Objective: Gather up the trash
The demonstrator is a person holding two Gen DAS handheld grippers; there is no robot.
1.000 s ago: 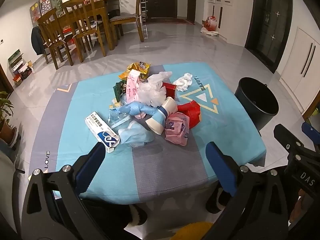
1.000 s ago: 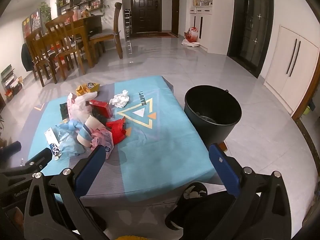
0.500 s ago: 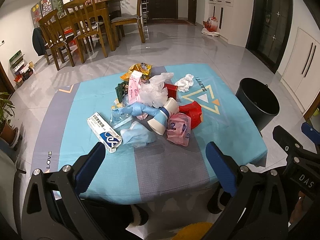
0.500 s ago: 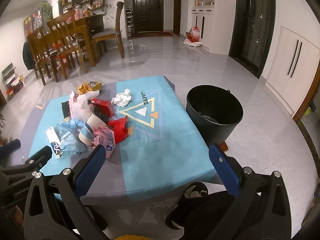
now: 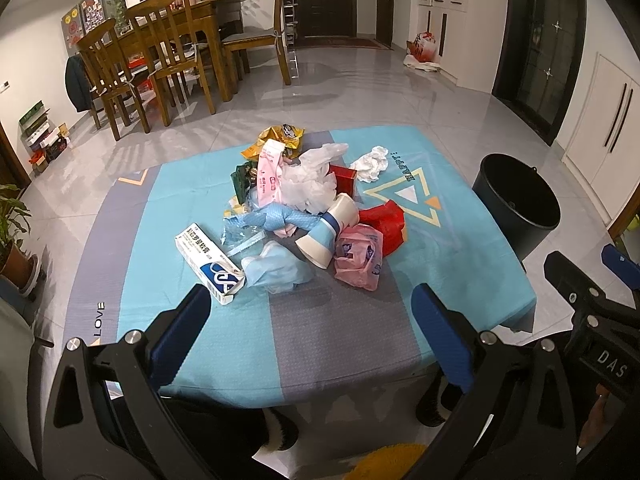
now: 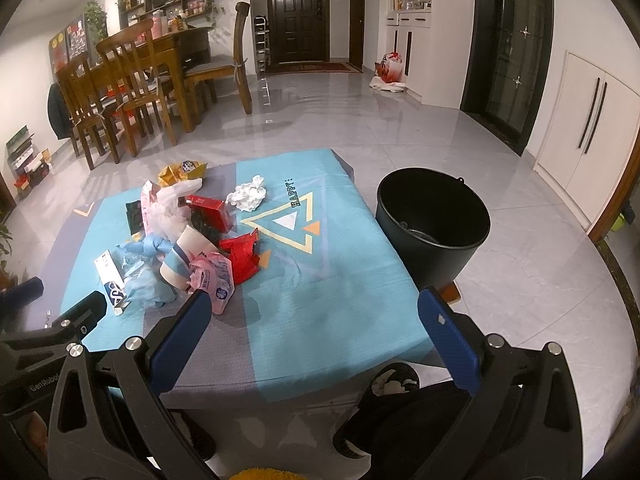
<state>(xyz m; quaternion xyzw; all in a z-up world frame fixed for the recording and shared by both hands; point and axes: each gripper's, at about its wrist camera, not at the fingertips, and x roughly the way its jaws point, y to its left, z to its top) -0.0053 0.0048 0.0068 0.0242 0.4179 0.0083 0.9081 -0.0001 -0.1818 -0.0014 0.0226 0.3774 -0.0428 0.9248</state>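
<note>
Both grippers hang back over the near edge, nothing picked up yet.

Over the last second the view has barely shifted: the left gripper (image 5: pixel 308 312) and right gripper (image 6: pixel 316 312) stay spread wide and empty, just drifting slightly. The trash pile (image 5: pixel 304 208) sits untouched mid-table on the blue cloth (image 5: pixel 460 248), with the black bucket (image 6: pixel 434 220) on the floor just beside the table's right side. Collecting looks yet to begin.

Black gripper frames with silver screws carry blue fingers (image 5: pixel 182 334).
</note>
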